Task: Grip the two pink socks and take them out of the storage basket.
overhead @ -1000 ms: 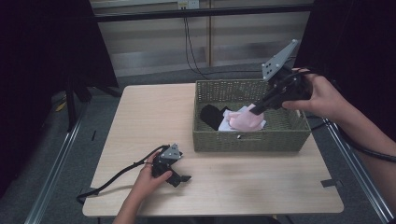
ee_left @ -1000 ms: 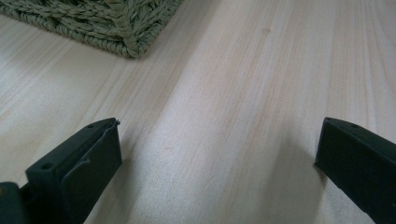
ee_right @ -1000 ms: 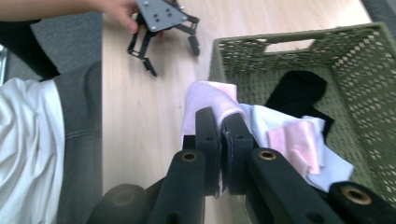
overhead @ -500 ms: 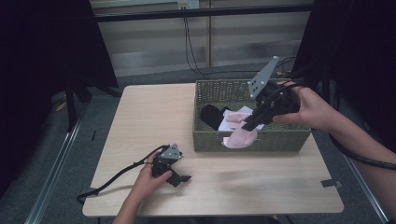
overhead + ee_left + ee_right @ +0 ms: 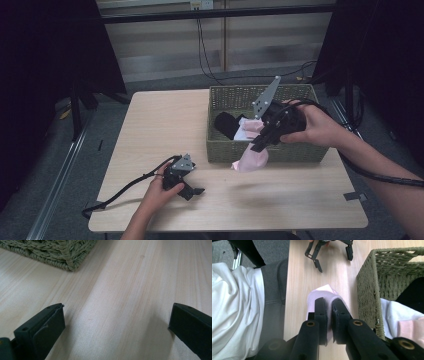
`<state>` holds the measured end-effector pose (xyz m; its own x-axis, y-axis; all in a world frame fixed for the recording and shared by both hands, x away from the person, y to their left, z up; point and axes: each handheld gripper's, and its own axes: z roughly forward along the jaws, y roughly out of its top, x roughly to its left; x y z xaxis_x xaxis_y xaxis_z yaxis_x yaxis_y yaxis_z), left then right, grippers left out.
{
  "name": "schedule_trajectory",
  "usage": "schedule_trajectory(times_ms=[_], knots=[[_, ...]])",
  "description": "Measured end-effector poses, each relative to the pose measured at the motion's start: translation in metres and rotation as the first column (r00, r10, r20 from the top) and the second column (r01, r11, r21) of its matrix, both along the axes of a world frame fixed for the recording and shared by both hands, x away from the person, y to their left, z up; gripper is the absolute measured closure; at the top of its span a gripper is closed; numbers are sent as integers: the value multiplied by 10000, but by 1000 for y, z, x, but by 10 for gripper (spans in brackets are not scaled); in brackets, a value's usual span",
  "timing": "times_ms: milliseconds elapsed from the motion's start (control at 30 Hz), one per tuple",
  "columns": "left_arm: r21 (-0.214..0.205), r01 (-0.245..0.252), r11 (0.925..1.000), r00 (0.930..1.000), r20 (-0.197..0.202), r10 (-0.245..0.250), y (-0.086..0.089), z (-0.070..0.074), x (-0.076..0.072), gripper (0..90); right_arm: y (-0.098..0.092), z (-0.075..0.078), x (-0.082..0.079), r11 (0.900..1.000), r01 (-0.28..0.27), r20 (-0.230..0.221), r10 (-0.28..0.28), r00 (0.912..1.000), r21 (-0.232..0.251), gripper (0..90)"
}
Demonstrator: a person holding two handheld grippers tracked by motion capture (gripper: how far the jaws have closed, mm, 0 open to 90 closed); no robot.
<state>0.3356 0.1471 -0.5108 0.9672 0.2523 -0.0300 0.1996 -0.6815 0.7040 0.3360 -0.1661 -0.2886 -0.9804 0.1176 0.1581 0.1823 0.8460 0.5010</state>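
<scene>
A pink cloth (image 5: 248, 161) was pinched by the right tool (image 5: 327, 305), hanging just outside the basket (image 5: 220, 150); the loose fabric (barely nipped) might have slipped. The left tool (image 5: 194, 190) lay spread on the counter (image 5: 150, 130).

A pale rectangular wooden table (image 5: 160, 130) stands on a grey carpeted floor (image 5: 165, 86). Toward its 2 o'clock part lie a crumpled black cloth (image 5: 227, 124) and, touching it at its 4 o'clock side, a white cloth (image 5: 245, 134). Thin black cables (image 5: 201, 45) hang down the panelled wall at 12 o'clock, a dark strip of tape (image 5: 352, 196) sits by the table's 4 o'clock edge, and a metal floor rail (image 5: 60, 195) runs at 8 o'clock.
</scene>
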Motion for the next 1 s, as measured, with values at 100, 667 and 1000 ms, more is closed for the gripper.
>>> schedule_trajectory(times_ms=[100,667,1000], knots=[[32,3,10000,10000,8,-3,0,0,0,0,3,-8,2,9999,-13,-85,12,10000,-124,817],[22,9,10000,10000,4,-10,0,0,0,0,-1,-25,18,9971,718,-147,-721,9973,-239,647],[37,7,10000,10000,17,-7,0,0,0,0,-27,-37,50,9753,2210,265,-2208,9750,-39,543]])
